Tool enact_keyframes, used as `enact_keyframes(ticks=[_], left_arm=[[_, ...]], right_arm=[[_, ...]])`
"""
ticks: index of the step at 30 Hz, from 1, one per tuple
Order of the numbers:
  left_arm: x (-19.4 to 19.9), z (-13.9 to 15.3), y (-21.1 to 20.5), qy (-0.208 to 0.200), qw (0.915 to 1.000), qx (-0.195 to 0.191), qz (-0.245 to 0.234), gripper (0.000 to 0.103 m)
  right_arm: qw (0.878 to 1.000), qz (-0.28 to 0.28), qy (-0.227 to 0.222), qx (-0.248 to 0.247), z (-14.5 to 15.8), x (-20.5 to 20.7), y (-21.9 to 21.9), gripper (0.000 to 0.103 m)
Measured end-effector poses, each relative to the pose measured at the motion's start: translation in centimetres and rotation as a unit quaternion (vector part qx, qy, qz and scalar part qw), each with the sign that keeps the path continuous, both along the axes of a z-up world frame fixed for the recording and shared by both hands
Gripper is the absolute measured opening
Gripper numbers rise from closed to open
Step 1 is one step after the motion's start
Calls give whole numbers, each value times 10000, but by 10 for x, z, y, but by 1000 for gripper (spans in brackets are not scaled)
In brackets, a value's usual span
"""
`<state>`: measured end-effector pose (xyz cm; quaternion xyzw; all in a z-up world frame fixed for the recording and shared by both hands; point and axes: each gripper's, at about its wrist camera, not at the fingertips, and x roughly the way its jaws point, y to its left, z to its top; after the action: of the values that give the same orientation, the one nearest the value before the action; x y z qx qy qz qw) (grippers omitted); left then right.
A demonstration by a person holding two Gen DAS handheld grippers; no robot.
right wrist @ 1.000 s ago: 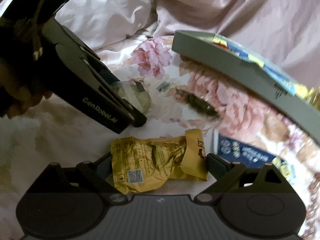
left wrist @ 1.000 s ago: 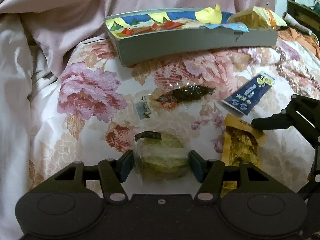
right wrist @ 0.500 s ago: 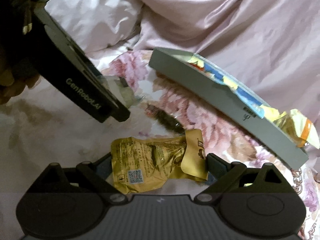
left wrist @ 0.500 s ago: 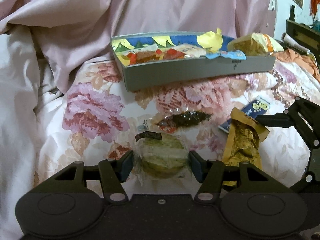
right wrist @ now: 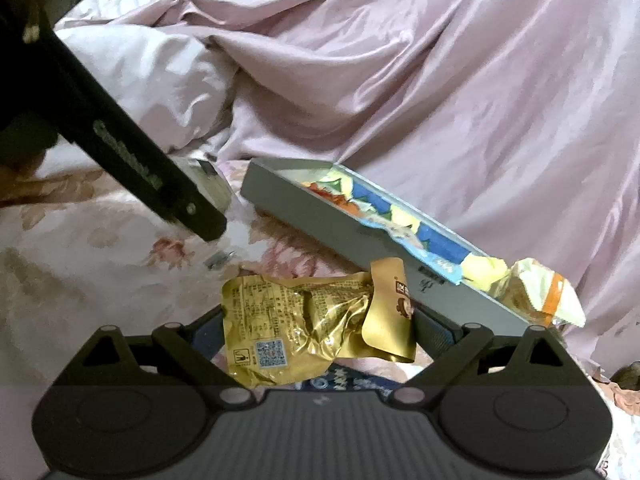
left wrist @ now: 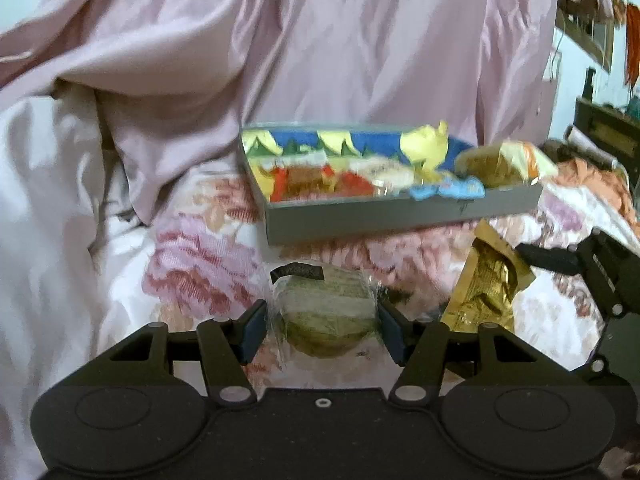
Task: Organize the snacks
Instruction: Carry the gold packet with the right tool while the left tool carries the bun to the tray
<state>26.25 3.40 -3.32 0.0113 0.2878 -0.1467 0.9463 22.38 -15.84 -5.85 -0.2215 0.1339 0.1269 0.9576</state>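
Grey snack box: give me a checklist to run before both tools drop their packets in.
1. Left tool shut on the green pastry packet: ok.
2. Right tool shut on the gold packet: ok.
3. Both packets lifted off the floral bedspread: ok.
4. Grey snack box open on top: ok.
5. Free space in the box: cannot tell, snacks cover what shows.
6. Yellow bag overhanging the box's right end: not ok.
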Motion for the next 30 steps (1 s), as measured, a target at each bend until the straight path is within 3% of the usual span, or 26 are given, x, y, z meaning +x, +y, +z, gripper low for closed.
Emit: enact_keyframes(ticks=[8,12,19,23,30], left_arm=[[-13,21,3,-595,9981,-158,16,61],[-11,32,4,-831,9960,-296,109,61],[20,65,-1,-1424,9851,-796,537,61],[41,67,-5,-1513,9827,-840,668,61],[69,54,-5,-1308,9838,-939,785,60]], right_arm=[[9997,-58,-142,201,10,-2,-6,97],[9981,-145,-428,420,26,1,-11,98],[9889,-500,-944,1032,59,32,-16,98],[9863,-699,-881,1204,59,49,-24,98],[9850,-781,-756,1343,55,78,-36,93]])
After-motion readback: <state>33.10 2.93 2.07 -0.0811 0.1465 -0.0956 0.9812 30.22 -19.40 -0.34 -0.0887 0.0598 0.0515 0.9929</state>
